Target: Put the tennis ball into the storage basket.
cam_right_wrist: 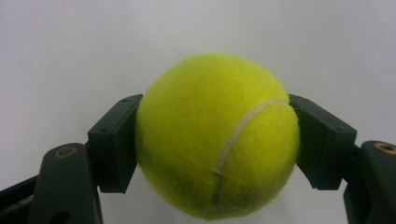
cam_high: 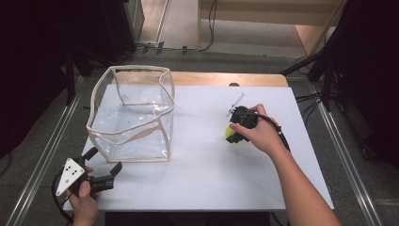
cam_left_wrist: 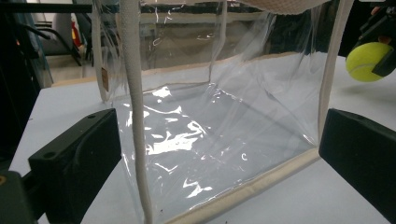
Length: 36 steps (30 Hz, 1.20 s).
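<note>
Two claws and two items on my screens, listed view by view.

High view: I see the white worktop with a clear plastic bag, cream-trimmed and open at the top, standing on its left part. My left claw sits at the near left corner, just short of the bag's near bottom edge, jaws spread apart with nothing between them; a grey three-cornered plate rides on top and a hand grips the body. My right claw is right of centre, well apart from the bag, wrapped by the right hand, with a yellow tennis ball showing at its tip. A cable trails back along the forearm.

Left gripper view: both black jaws stand wide at the two lower corners, not touching anything. The bag stands directly ahead on the worktop, its cream bottom seam running between the jaws and a cream strip rising at the left. Top right, seen past the bag's edge, the tennis ball sits in the other claw.

Right gripper view: jaws closed onto the tennis ball, one pad pressing each side, white seam facing me, plain white worktop behind it.
</note>
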Available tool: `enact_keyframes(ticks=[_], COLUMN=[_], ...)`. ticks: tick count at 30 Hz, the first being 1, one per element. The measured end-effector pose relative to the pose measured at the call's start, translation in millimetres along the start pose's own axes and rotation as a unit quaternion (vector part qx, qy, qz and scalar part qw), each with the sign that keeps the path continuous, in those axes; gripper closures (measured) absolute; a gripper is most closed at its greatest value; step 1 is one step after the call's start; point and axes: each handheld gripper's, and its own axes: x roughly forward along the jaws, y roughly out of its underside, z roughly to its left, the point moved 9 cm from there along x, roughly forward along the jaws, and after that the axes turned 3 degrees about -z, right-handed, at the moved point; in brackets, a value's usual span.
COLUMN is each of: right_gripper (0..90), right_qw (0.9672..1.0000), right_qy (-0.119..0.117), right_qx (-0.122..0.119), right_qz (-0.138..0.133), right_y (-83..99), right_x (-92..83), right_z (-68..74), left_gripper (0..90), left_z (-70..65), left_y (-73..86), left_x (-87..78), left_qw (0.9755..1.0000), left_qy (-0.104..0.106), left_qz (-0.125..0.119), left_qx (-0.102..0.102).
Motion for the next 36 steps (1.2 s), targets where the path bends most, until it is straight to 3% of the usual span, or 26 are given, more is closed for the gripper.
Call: enact_keyframes(ticks=[36], right_gripper=[23.6], right_qw=[0.9989], right_qy=[-0.025], right_qx=[-0.035], right_qz=[-0.017], right_y=[-39.9], right_x=[2.9], right_z=[31.5], left_gripper=[0.0], left_z=[-0.3], left_y=[-0.1], left_x=[-0.1], left_qw=[1.0000], left_qy=[0.002], left_qz=[0.000], left_qx=[0.001])
